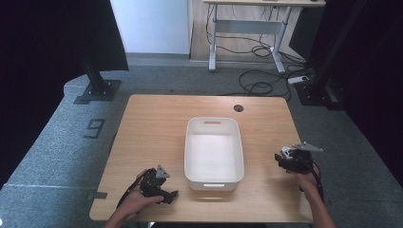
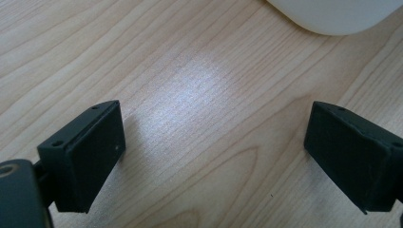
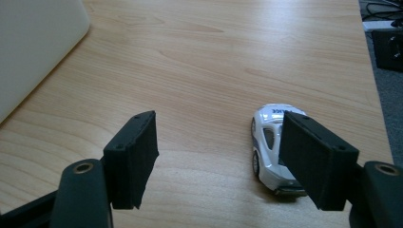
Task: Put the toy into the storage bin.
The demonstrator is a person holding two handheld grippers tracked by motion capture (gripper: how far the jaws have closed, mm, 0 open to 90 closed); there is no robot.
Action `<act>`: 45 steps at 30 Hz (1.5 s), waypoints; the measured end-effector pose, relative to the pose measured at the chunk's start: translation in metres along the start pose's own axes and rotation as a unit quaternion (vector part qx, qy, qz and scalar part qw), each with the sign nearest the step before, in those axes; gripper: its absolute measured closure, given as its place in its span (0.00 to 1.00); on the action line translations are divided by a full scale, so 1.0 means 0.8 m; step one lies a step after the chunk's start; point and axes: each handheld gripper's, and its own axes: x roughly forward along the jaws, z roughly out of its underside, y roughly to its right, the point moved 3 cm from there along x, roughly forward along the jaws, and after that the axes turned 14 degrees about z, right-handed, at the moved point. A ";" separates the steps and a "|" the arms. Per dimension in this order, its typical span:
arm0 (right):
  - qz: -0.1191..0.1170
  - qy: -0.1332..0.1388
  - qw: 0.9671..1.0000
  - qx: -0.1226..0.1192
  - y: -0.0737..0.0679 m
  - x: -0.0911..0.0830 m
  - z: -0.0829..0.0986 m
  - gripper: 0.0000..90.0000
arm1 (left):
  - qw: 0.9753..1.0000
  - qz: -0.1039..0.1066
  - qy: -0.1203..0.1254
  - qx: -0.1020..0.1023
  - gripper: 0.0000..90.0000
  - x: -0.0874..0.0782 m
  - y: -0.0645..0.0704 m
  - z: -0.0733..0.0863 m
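Plainly, the toy car (image 3: pixel 273 147) is the thing in hand: a small white model with dark windows and lettering on its front that is too blurred to read. In the right gripper view it sits on the wooden table (image 1: pixel 157 128), partly behind the right-hand jaw, with its nose toward twelve o'clock in that view. In the high view it lies at about three o'clock from the white bin (image 1: pixel 214 152), near the table's right edge and just under the right gripper (image 1: pixel 287 156).

It looks like a hard shell on small wheels, so I judge it light and stiff, not fragile, but smooth and rounded, and apt to roll along its length if nudged. The best hold should be across its two sides, at the doors, where the flanks run nearly flat and parallel. A pinch over roof and underside, or nose to tail, seems likelier to slip.

The right gripper's jaws stand wide apart and hold nothing; the car is off-centre toward one jaw, so a sideways shift seems needed before closing.

At about seven o'clock from the bin, the left gripper (image 1: pixel 164 190) rests low over bare wood, jaws spread and empty, with the bin's rounded corner (image 2: pixel 332 16) ahead of it.
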 end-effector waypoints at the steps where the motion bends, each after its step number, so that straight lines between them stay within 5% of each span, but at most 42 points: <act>1: 0.001 0.000 1.000 0.001 0.001 0.000 0.000 0.32 | 1.000 0.000 0.000 0.000 0.07 0.000 0.000 0.000; 16: 0.018 -0.007 1.000 0.021 0.028 -0.002 0.001 0.33 | 1.000 0.006 -0.002 0.008 0.06 0.003 -0.002 -0.003; 25: 0.032 -0.025 0.999 0.029 0.046 0.016 0.008 0.34 | 1.000 0.005 -0.002 0.007 0.06 0.003 -0.002 -0.004; 45: 0.037 -0.040 0.998 0.041 0.041 0.047 0.001 0.39 | 1.000 0.003 0.007 0.005 0.06 0.002 -0.001 0.000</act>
